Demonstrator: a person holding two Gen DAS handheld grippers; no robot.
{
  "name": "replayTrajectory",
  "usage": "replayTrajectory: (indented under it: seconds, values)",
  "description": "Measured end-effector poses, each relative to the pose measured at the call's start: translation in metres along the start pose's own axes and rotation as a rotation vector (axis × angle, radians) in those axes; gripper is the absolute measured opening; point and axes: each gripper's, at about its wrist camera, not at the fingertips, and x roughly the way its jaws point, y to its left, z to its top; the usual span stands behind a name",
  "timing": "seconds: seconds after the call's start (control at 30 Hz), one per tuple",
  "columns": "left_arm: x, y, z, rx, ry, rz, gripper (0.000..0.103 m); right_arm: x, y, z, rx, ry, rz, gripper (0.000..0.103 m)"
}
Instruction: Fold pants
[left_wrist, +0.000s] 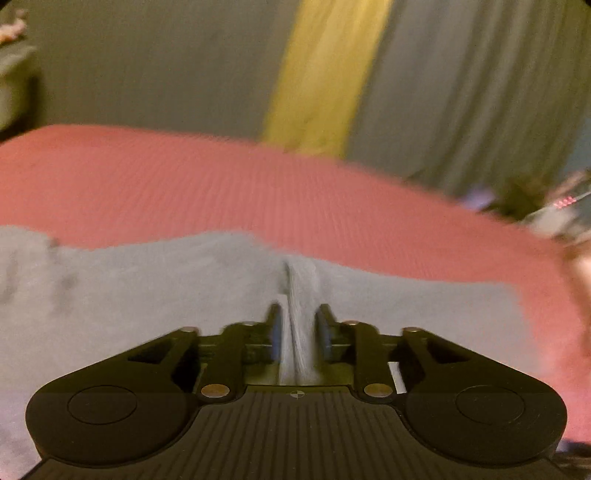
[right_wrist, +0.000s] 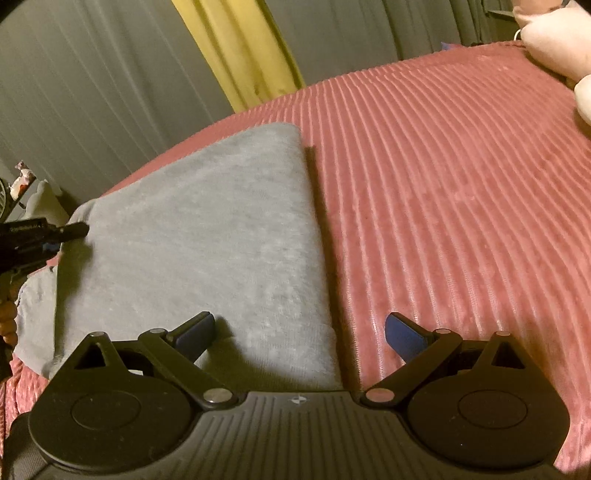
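Observation:
The grey pants (right_wrist: 207, 229) lie folded on a ribbed pink bedspread (right_wrist: 461, 192). My left gripper (left_wrist: 298, 321) is shut on a pinched ridge of the grey pants (left_wrist: 147, 295); the view is blurred. It also shows at the left edge of the right wrist view (right_wrist: 79, 230), at the pants' far left corner. My right gripper (right_wrist: 299, 328) is open and empty, hovering over the pants' near right edge, its left finger above the cloth and its right finger above the bedspread.
Grey curtains (right_wrist: 92, 92) with a yellow panel (right_wrist: 240, 48) hang behind the bed. Pale pillows (right_wrist: 554, 40) lie at the far right of the bedspread. Dark clutter sits at the bed's right edge in the left wrist view (left_wrist: 554, 206).

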Motion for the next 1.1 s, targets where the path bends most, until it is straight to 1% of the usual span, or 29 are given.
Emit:
replayTrajectory:
  seconds: [0.03, 0.07, 0.1, 0.17, 0.2, 0.3, 0.37, 0.47, 0.5, 0.63, 0.73, 0.83, 0.87, 0.93, 1.0, 1.03, 1.07, 1.1]
  values:
    - [0.005, 0.001, -0.002, -0.004, 0.024, 0.058, 0.036, 0.001, 0.000, 0.000, -0.003, 0.006, -0.009, 0.099]
    - [0.006, 0.004, -0.005, -0.019, 0.052, 0.080, 0.044, 0.004, 0.001, 0.001, -0.008, 0.014, -0.022, 0.099]
    - [0.005, 0.007, -0.008, -0.038, 0.074, 0.059, 0.051, 0.006, 0.003, 0.002, -0.014, 0.020, -0.033, 0.099]
    - [-0.004, 0.013, -0.016, -0.083, 0.090, 0.006, 0.056, 0.007, 0.005, 0.002, -0.027, 0.019, -0.040, 0.099]
    - [-0.012, 0.017, -0.021, -0.093, 0.082, -0.001, 0.060, 0.005, 0.005, 0.003, -0.029, 0.016, -0.040, 0.099]
    - [-0.030, 0.014, -0.034, -0.086, 0.064, 0.013, 0.070, 0.005, 0.004, 0.002, -0.021, 0.019, -0.037, 0.099]
    - [-0.038, 0.011, -0.042, -0.077, 0.068, 0.009, 0.073, 0.005, 0.005, 0.001, -0.020, 0.022, -0.041, 0.099]
    - [-0.045, 0.010, -0.054, -0.074, 0.063, 0.004, 0.074, 0.005, 0.008, 0.001, -0.027, 0.027, -0.049, 0.099]
    - [-0.048, 0.017, -0.057, -0.077, 0.065, -0.002, 0.074, 0.006, 0.007, 0.001, -0.027, 0.028, -0.049, 0.099]
    - [-0.053, 0.023, -0.067, -0.112, 0.058, -0.032, 0.074, 0.006, 0.006, 0.002, -0.023, 0.029, -0.046, 0.099]
    - [-0.060, 0.028, -0.071, -0.140, 0.030, -0.059, 0.074, 0.007, 0.007, 0.002, -0.022, 0.030, -0.046, 0.099]
    - [-0.067, 0.039, -0.074, -0.182, -0.031, -0.055, 0.075, 0.007, 0.007, 0.002, -0.022, 0.030, -0.045, 0.099]
    - [-0.069, 0.042, -0.074, -0.203, -0.036, -0.064, 0.075, 0.007, 0.007, 0.002, -0.021, 0.030, -0.045, 0.099]
    - [-0.071, 0.048, -0.073, -0.232, -0.038, -0.111, 0.075, 0.007, 0.007, 0.002, -0.020, 0.030, -0.044, 0.099]
    - [-0.067, 0.047, -0.073, -0.220, -0.019, -0.166, 0.076, 0.008, 0.006, 0.002, -0.018, 0.031, -0.044, 0.099]
    - [-0.064, 0.043, -0.073, -0.201, 0.005, -0.187, 0.078, 0.008, 0.006, 0.002, -0.017, 0.031, -0.044, 0.099]
    - [-0.059, 0.039, -0.073, -0.179, 0.045, -0.204, 0.081, 0.008, 0.006, 0.002, -0.015, 0.032, -0.045, 0.099]
    - [-0.051, 0.034, -0.074, -0.163, 0.089, -0.204, 0.081, 0.009, 0.006, 0.002, -0.014, 0.032, -0.045, 0.099]
